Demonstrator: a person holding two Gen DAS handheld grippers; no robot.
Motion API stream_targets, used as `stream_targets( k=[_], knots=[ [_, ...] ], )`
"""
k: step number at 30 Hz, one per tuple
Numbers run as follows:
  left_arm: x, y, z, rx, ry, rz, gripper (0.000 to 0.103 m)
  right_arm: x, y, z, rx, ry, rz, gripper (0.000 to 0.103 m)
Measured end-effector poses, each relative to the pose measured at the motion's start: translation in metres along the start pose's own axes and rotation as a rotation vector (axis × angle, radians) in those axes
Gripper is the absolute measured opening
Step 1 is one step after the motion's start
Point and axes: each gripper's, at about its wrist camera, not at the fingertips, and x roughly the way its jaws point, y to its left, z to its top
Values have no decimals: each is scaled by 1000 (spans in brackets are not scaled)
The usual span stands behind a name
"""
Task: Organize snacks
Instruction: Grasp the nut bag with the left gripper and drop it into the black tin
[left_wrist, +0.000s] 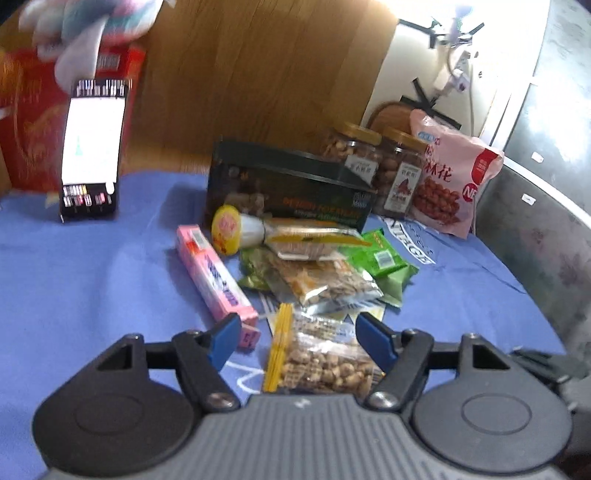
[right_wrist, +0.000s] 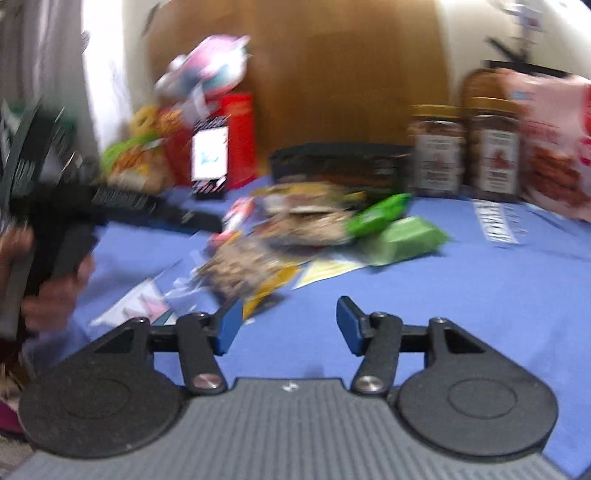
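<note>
A pile of snacks lies on the blue cloth (left_wrist: 92, 280): a pink box (left_wrist: 214, 273), a yellow-lidded cup (left_wrist: 231, 230), a nut packet (left_wrist: 325, 280), green packets (left_wrist: 384, 258) and a dark box (left_wrist: 291, 184). A clear zip bag of nuts (left_wrist: 321, 354) lies between the open fingers of my left gripper (left_wrist: 299, 338). My right gripper (right_wrist: 288, 326) is open and empty above bare cloth, to the right of the pile; its view is blurred. The green packets (right_wrist: 402, 232) and the left gripper's handle (right_wrist: 62, 229) show there.
Two nut jars (left_wrist: 399, 173) and a pink bag (left_wrist: 450, 177) stand at the back right. A black-and-white box (left_wrist: 92, 151) and a red box (left_wrist: 29, 122) stand at the back left. A wooden board (left_wrist: 258, 74) is behind. A grey wall (left_wrist: 546, 221) borders the right.
</note>
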Motion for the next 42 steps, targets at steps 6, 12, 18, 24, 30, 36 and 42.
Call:
stream_targets(
  k=[6,12,18,24,30,36,42],
  knots=[
    [24,-2,-12,-5,125,-2,53,45,14,7,-98,76,22,57],
    [10,-15,-9,-6,103,-65,40,38,14,14,-77,37,14,29],
    [-4,-38,41,77,-23,-103,40,22,0,54,-107,-125,-49,29],
    [38,-38,113,78,-106,-61,40,69,-49,118,-61,-171,-91,29],
    [96,-16,147,9,-91,-1,41,120,-81,141,-30,-117,-120,32],
    [100,28,155,-79,-130,98,43,109,-104,133,51,-174,-133,32],
    [118,57,153,-104,-56,266,43,110,-147,131,257,-168,-150,40]
  ],
)
